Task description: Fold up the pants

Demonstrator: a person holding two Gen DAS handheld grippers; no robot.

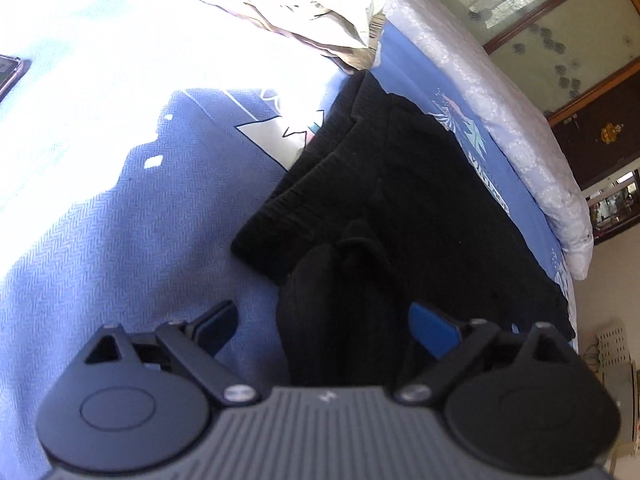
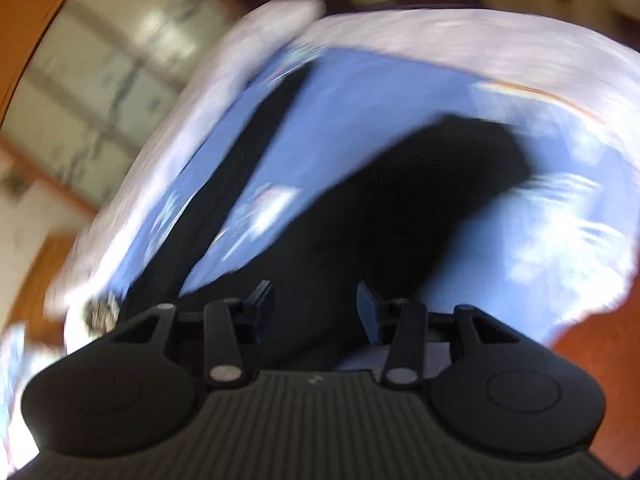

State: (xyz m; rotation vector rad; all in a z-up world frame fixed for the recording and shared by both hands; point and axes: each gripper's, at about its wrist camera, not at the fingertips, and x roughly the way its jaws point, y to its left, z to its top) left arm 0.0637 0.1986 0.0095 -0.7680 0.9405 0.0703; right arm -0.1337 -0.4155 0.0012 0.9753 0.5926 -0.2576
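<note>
Black pants (image 1: 404, 200) lie on a blue bedsheet (image 1: 120, 240), waistband towards the sunlit patch. My left gripper (image 1: 324, 324) is open, its blue-padded fingers (image 1: 434, 330) standing either side of a raised bunch of black cloth without closing on it. In the blurred right wrist view the pants (image 2: 400, 208) spread across the sheet as two dark legs. My right gripper (image 2: 314, 304) is open just above the black cloth.
A crumpled beige garment (image 1: 304, 4) lies at the far end of the bed. A white patterned quilt (image 1: 520, 140) runs along the bed's right edge. A wooden wardrobe with frosted glass (image 1: 552, 28) stands beyond. A phone (image 1: 10, 72) lies at far left.
</note>
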